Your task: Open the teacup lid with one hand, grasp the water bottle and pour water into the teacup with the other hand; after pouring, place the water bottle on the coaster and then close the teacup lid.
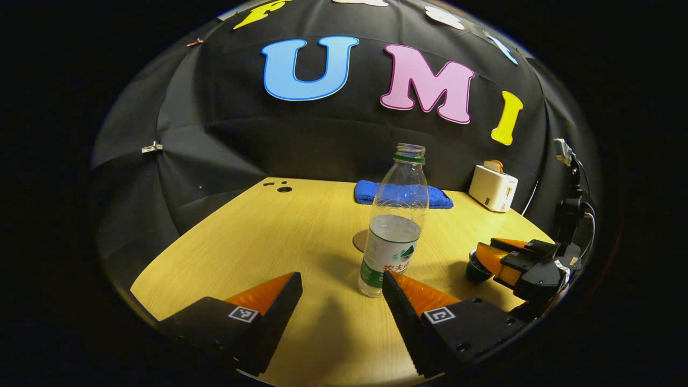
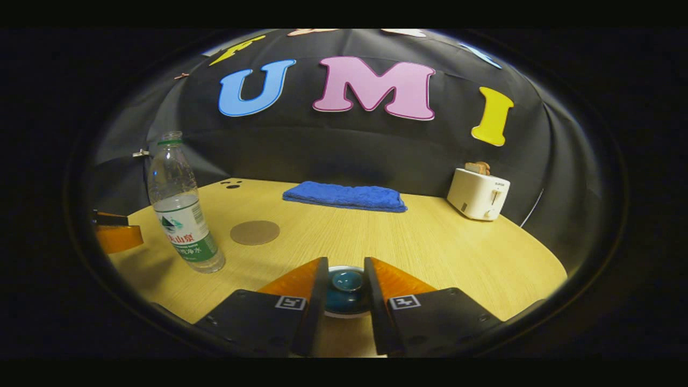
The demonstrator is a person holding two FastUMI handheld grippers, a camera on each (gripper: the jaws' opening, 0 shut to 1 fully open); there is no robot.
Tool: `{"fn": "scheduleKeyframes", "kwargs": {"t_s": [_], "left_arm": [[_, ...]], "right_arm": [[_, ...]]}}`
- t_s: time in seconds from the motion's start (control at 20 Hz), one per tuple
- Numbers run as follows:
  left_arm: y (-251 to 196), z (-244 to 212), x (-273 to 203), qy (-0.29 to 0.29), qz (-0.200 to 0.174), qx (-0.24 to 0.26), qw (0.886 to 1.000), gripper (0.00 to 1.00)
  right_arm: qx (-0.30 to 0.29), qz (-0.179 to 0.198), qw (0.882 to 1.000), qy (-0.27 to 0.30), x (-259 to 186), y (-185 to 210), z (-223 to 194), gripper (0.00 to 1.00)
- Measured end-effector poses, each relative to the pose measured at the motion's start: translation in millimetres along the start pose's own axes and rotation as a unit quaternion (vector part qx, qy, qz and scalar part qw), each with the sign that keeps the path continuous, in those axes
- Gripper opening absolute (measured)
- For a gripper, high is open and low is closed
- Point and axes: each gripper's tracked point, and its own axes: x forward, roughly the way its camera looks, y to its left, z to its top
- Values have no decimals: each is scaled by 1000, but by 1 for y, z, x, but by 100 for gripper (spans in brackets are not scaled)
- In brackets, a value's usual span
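Observation:
A clear water bottle (image 1: pixel 395 226), uncapped and about half full, stands upright on the wooden table (image 1: pixel 258 236). My left gripper (image 1: pixel 341 279) is open just short of it, its right fingertip close to the bottle's base. A round brown coaster (image 1: pixel 361 240) lies behind the bottle. In the right gripper view the bottle (image 2: pixel 183 215) stands at the left beside the coaster (image 2: pixel 255 232). My right gripper (image 2: pixel 345 264) is narrowed onto the knob of the dark teal teacup lid (image 2: pixel 346 285). The left gripper view shows that gripper (image 1: pixel 484 257) over the dark teacup (image 1: pixel 475 269).
A folded blue towel (image 2: pixel 344 196) lies at the back of the table and a white toaster (image 2: pixel 477 194) stands at the back right. A finger of the left gripper (image 2: pixel 115 234) shows at the left edge. Cables and a stand (image 1: pixel 570 204) rise at the far right.

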Motion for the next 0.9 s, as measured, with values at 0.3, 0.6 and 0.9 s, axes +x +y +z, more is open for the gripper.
{"fn": "scheduleKeyframes", "kwargs": {"t_s": [0.3, 0.6, 0.9], "left_arm": [[-13, -5, 8, -3, -27, 47, 999, 95], [-36, -1, 30, -13, -64, 54, 996, 96], [-54, -1, 64, -21, -72, 31, 997, 95]], "right_arm": [[2, 7, 1000, 0, 0, -1, 1, 27], [-6, 24, 1000, -2, -1, -3, 12, 27], [7, 18, 1000, -24, -10, -19, 44, 27]]}}
